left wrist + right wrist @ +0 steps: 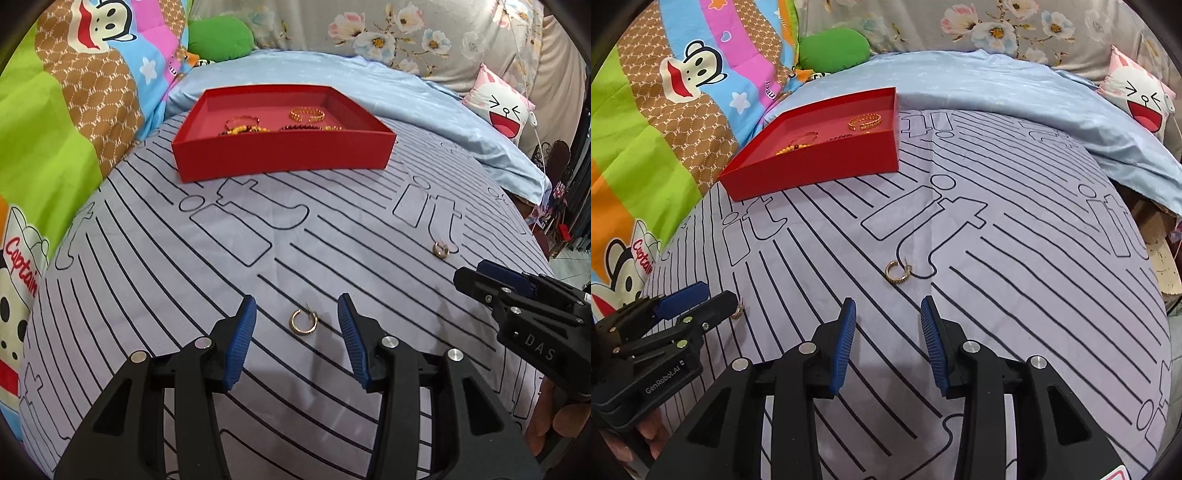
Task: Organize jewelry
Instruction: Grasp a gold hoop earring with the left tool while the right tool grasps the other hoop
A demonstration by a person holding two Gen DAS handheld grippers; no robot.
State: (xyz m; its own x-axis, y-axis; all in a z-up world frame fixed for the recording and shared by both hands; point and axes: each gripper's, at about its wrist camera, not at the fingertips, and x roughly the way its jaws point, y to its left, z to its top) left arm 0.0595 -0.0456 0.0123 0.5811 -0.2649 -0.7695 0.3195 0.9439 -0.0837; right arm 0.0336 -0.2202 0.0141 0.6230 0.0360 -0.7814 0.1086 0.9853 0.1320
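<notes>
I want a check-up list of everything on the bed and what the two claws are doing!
Surface: striped grey bedsheet, printed with "it" shapes.
Job's things: red tray holding a gold bangle and beaded bracelets; two gold hoop earrings loose on the sheet, near earring and far earring.
Clutter: nothing seen on the sheet.
Claws: left claw open, the near earring lying between its tips, not pinched; right claw open, the far earring just ahead of it.
Cables: thin white cord by the pink pillow.
Surroundings: cartoon monkey quilt, green plush, blue blanket, laughing-face pillow.
</notes>
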